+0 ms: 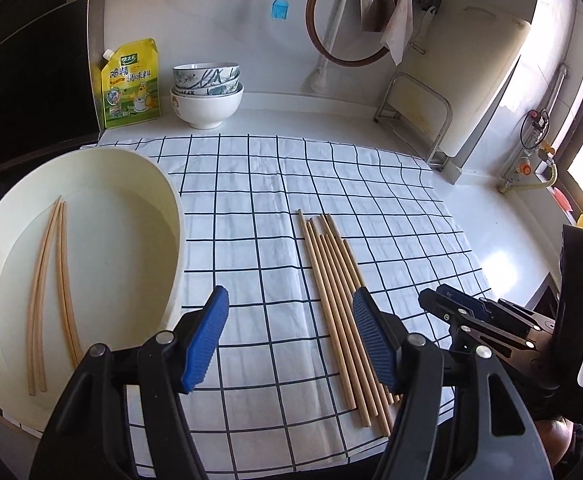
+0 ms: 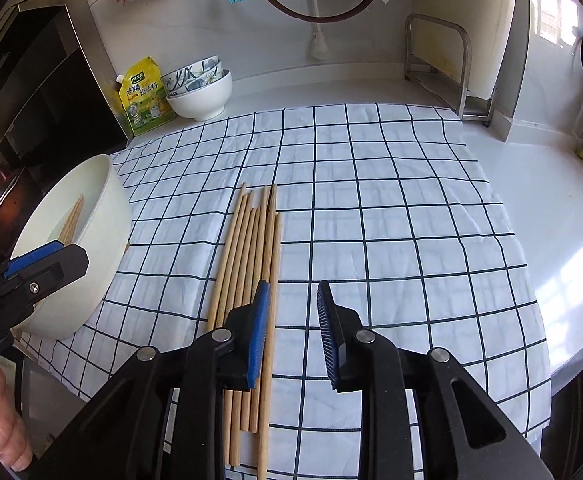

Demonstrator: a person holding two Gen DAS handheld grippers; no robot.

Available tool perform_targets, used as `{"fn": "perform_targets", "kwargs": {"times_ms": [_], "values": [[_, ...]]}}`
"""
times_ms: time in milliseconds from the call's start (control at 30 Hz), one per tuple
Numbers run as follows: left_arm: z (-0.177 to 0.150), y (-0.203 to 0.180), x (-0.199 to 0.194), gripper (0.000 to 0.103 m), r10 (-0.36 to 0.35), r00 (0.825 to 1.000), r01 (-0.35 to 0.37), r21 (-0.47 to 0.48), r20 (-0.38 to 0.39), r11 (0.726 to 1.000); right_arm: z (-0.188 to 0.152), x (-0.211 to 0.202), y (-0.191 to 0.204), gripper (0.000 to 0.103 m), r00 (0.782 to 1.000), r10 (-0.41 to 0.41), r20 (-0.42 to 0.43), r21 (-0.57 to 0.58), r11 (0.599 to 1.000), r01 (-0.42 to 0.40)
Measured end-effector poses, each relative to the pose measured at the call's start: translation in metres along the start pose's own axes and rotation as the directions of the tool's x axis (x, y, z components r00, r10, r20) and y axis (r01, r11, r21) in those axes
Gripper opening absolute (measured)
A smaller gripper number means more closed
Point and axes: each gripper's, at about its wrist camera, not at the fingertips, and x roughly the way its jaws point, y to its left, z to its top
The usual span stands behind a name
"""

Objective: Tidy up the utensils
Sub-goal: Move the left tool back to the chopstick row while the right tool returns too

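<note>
Right gripper (image 2: 293,334) hangs slightly open, empty, beside the chopsticks (image 2: 251,280). They look light, stiff, prone to roll; best pinched mid-length

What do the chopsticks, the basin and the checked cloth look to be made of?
Chopsticks: likely bamboo or wood, pale tan, matte, unpainted.
Basin: probably plastic, cream, smooth with a soft sheen and thick rounded rim.
Cloth: woven fabric, likely cotton; white with dark grid lines, creased and wrinkled.

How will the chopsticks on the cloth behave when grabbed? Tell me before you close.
The chopsticks look thin, round and straight, so probably stiff and light. Being round, they may roll, though the checked cloth should damp that. They lie tightly bundled, so pinching one will likely nudge its neighbours.
</note>
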Motion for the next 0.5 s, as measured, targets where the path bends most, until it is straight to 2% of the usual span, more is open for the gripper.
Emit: {"fn": "perform_targets", "kwargs": {"times_ms": [267,500], "values": [[-0.004,-0.005,0.017,0.063,-0.012,1.0,0.012,0.004,-0.029,1.0,-0.005,0.014,0.007,0.024,0.999,0.0,-0.044,-0.022,1.0,-0.001],[-0.014,-0.009,0.024,0.063,0.041,0.999,-0.041,0.018,-0.016,0.999,-0.016,0.022,0.011,0.024,0.999,-0.005,-0.034,-0.037,0.999,0.003]]}}
